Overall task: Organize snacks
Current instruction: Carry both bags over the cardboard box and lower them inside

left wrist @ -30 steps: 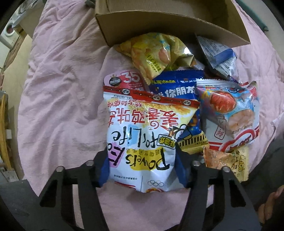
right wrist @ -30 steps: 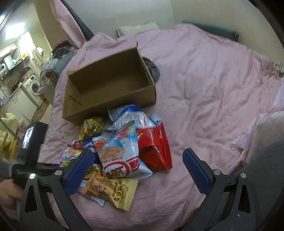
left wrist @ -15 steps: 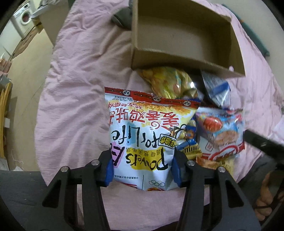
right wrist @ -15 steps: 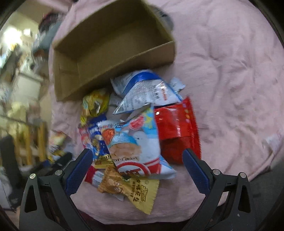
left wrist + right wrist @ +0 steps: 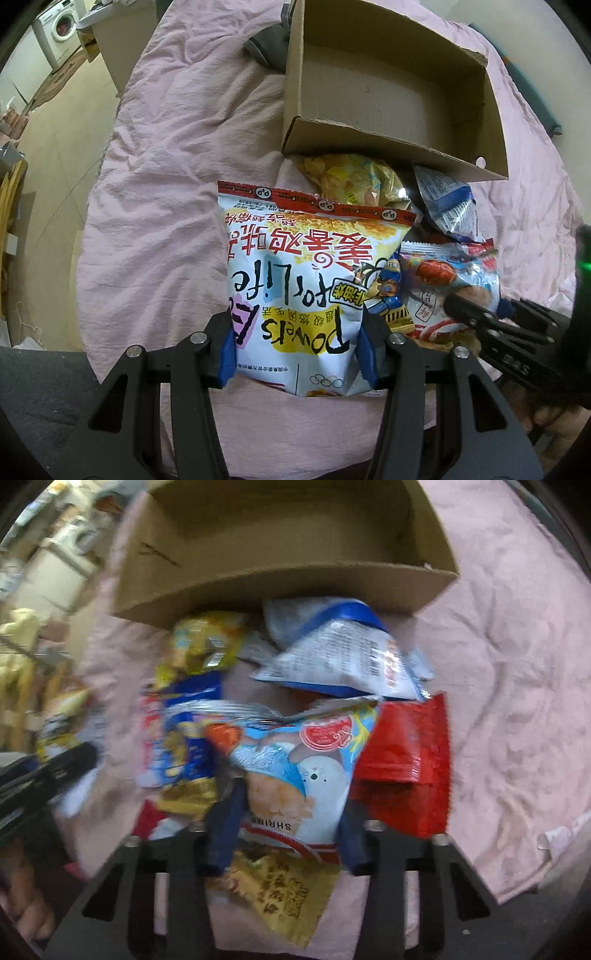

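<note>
My left gripper (image 5: 297, 354) is shut on the lower end of a big white chip bag (image 5: 306, 280) with a red top strip, held above the pile. An open, empty cardboard box (image 5: 388, 147) lies on the bed just beyond the snacks. In the right wrist view my right gripper (image 5: 288, 823) points down into the pile, and its jaws are closing. The blue pads touch both sides of the light blue shrimp flakes bag (image 5: 295, 771). The same bag (image 5: 443, 280) shows in the left wrist view, with one right finger (image 5: 469, 312) beside it.
Around the shrimp bag lie a red bag (image 5: 406, 760), a white and blue bag (image 5: 343, 657), a yellow bag (image 5: 203, 646), a dark blue bag (image 5: 184, 746) and a gold packet (image 5: 284, 890). All rest on a rumpled pink bedcover (image 5: 166, 184). The floor and a washing machine (image 5: 61, 27) are at the left.
My left gripper has lifted the white bag off the pile, then held still. My right gripper came down over the snacks and its wide jaws narrowed onto the shrimp flakes bag.
</note>
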`<control>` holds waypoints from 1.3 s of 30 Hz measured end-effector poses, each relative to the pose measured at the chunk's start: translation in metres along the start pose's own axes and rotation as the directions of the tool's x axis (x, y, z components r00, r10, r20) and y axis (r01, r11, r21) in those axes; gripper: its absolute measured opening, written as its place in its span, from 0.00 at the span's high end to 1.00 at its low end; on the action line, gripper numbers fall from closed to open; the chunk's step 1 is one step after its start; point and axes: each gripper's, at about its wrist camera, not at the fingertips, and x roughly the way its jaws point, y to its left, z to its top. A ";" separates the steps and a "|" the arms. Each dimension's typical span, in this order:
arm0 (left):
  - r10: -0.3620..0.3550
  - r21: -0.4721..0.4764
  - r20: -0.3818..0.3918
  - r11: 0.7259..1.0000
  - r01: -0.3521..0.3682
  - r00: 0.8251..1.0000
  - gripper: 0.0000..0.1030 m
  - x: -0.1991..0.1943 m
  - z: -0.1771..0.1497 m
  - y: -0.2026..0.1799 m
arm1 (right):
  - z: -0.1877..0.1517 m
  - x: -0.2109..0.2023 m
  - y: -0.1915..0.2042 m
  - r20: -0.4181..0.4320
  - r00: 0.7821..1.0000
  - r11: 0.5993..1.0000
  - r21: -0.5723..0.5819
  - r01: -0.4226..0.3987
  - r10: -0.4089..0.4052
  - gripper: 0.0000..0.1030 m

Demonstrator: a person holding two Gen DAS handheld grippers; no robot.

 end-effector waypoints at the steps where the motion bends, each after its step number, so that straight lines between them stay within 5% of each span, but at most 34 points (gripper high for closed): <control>1: 0.001 -0.001 0.002 1.000 -0.001 1.000 0.54 0.000 0.000 0.000 | -0.002 -0.004 -0.001 0.011 1.000 1.000 -0.005 -0.005 0.005 0.63; 9: 0.045 0.005 0.059 0.999 -0.045 0.997 0.54 -0.006 0.003 0.000 | -0.014 -0.057 -0.018 0.172 0.974 0.988 0.022 -0.154 0.148 0.64; 14: 0.075 0.000 0.121 0.997 -0.075 0.990 0.54 -0.017 0.006 0.002 | -0.014 -0.095 -0.030 0.305 0.929 0.975 0.004 -0.224 0.212 0.64; 23: 0.104 0.033 0.236 0.993 -0.115 0.966 0.54 -0.051 0.032 -0.015 | 0.012 -0.107 -0.053 0.389 0.889 0.963 0.012 -0.267 0.242 0.64; 33: 0.123 0.085 0.328 0.984 -0.159 0.937 0.54 -0.057 0.105 -0.059 | 0.064 -0.108 -0.082 0.459 0.852 0.949 0.057 -0.311 0.252 0.64; 39: 0.138 0.079 0.350 0.981 -0.176 0.927 0.54 -0.042 0.136 -0.073 | 0.098 -0.096 -0.091 0.467 0.849 0.946 0.070 -0.315 0.248 0.64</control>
